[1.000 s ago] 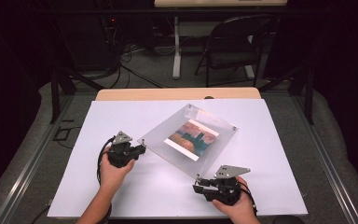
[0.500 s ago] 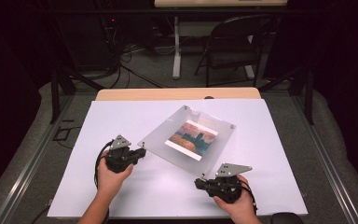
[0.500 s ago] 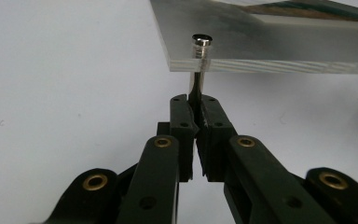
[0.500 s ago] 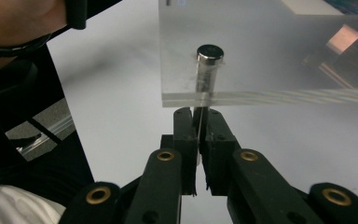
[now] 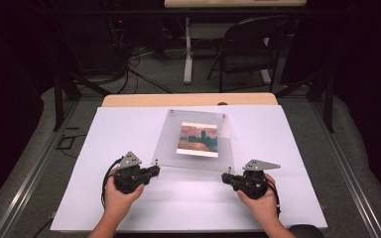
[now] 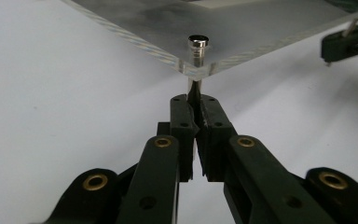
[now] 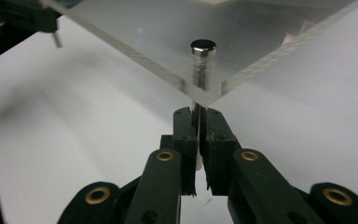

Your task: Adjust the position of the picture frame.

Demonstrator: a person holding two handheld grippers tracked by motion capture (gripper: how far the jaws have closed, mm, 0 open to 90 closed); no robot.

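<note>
A clear acrylic picture frame [image 5: 171, 144] with a coloured print [image 5: 198, 140] lies square on the white table. My left gripper [image 5: 156, 170] is at its near left corner. In the left gripper view that gripper [image 6: 195, 100] is shut on the metal corner post [image 6: 198, 46] just under the acrylic plate. My right gripper [image 5: 224, 177] is at the near right corner. In the right gripper view it [image 7: 196, 112] is shut on that corner's post [image 7: 203, 51]. Each gripper view shows the other gripper farther off.
The white table top [image 5: 287, 148] has a wooden strip [image 5: 129, 100] along its far edge. Beyond it stand a folding chair [image 5: 250, 49], a desk leg [image 5: 187, 49] and floor cables. Metal rails run along both sides of the table.
The frame has swung from a diagonal lie to square with the table edge. Both hands moved with its near corners, the left nearer me, the right outward to the right.
</note>
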